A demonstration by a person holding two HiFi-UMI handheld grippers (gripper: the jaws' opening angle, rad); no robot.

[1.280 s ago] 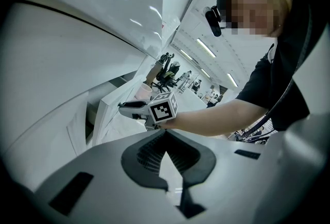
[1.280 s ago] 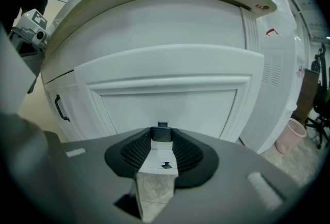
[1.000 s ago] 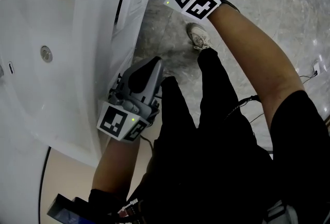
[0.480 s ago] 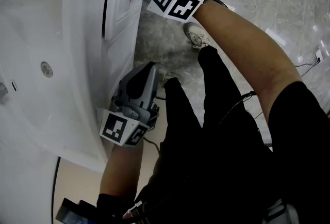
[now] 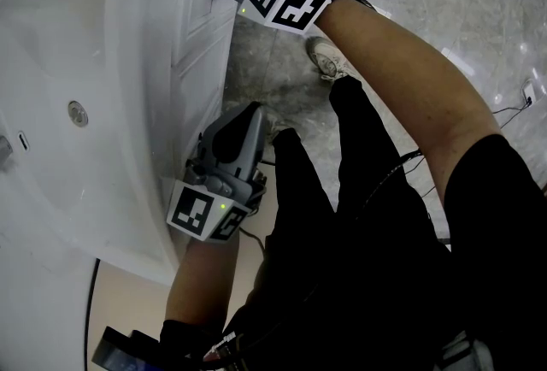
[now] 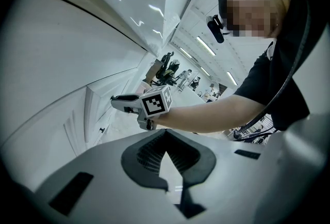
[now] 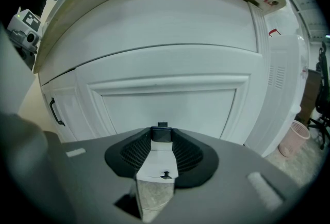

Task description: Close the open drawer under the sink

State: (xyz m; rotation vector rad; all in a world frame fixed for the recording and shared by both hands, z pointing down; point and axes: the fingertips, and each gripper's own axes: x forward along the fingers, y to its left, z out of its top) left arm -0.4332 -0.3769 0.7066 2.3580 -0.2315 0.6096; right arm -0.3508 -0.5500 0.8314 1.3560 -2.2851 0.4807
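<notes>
Right gripper view alone shows the right claw point(image 7: 162, 138) clamped on the black drawer knob point(image 7: 161, 134); left claw point(image 6: 166, 152) closed, empty.

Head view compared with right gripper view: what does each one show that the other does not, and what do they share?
Only the head view: the sink with its drain, the person's legs and a shoe. Only the right gripper view: the dark handle held by the right gripper, and a pink bin. Both: the white cabinet front, the left gripper and the right one.
</notes>
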